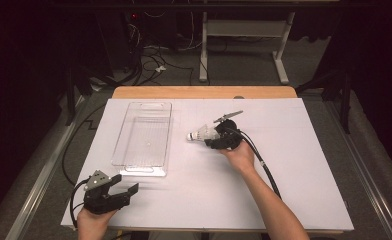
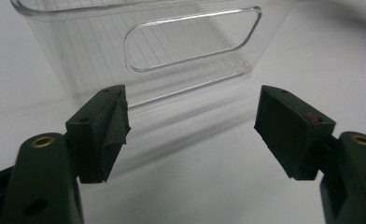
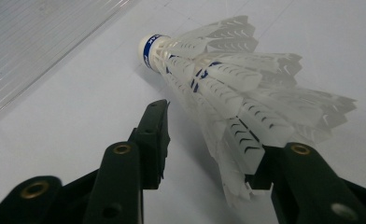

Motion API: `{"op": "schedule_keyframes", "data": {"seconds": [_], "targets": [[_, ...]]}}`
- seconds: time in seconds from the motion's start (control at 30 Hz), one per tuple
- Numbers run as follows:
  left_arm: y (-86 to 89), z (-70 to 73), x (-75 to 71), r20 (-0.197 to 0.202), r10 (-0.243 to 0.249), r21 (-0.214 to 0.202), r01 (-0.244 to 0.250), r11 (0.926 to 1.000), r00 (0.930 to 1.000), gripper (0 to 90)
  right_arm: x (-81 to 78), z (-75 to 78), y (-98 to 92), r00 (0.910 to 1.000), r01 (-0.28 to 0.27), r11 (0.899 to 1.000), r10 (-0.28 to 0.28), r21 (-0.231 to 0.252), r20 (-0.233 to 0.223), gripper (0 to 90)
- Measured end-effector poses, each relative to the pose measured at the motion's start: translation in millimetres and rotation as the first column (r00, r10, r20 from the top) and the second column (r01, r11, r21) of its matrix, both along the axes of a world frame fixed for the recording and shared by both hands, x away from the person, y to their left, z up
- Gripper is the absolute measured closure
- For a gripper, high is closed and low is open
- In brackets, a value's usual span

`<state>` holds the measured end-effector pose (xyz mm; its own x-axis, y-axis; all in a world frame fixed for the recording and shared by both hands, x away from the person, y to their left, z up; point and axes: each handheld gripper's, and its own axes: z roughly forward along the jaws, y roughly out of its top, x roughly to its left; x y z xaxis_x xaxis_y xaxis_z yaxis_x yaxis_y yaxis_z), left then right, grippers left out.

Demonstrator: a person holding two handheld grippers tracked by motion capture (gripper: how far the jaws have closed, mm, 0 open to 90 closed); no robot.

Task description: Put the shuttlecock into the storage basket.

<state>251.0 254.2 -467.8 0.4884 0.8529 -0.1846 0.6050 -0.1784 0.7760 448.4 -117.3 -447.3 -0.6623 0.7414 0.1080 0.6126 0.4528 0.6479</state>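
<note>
Left gripper point(image 1: 118, 191) sits nearest, at the front-left corner of the white surface point(image 1: 294, 165), held in the person's left hand point(image 1: 91, 220). Jaws wide apart, nothing between them. In the left gripper view they face the short end wall of the clear plastic bin point(image 2: 172, 51) with its slot handle cutout; the bin is just ahead, not touching.

Bin point(image 1: 144, 137) lies left of centre on the surface, long axis running away from the person.

Right gripper point(image 1: 219, 137) is mid-surface, right of the bin, in the right hand point(image 1: 241, 156), cable trailing back toward the front edge. White feather shuttlecock point(image 3: 228, 84) lies on its side, cork tip with blue band pointing toward the bin. In the right gripper view the jaws are partly apart around the feather skirt: one jaw is against the skirt's rim, the other stands clear of it. Not clamped. In the high view the shuttlecock point(image 1: 200, 134) lies between gripper and bin, apart from the bin.
</note>
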Motion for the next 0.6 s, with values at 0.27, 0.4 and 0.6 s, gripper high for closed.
{"op": "schedule_keyframes", "data": {"seconds": [0.27,0.4,0.6], "targets": [[0.1,-0.2,0.4,0.000,0.000,0.000,0.000,1.0000,1.0000,27.1,3.8,-0.3,1.0,0.9996,0.002,1.000,-0.002,-0.006,-0.029,71.0],[0.4,-0.2,0.6,-0.002,0.000,0.004,0.000,1.0000,1.0000,27.1,3.5,-0.4,1.5,0.9995,-0.015,1.000,0.015,-0.013,-0.029,75.9],[0.5,0.0,0.5,-0.001,0.001,0.005,-0.001,1.0000,1.0000,27.1,2.3,0.0,3.0,0.9992,-0.030,0.999,0.030,-0.016,-0.026,85.0]]}}
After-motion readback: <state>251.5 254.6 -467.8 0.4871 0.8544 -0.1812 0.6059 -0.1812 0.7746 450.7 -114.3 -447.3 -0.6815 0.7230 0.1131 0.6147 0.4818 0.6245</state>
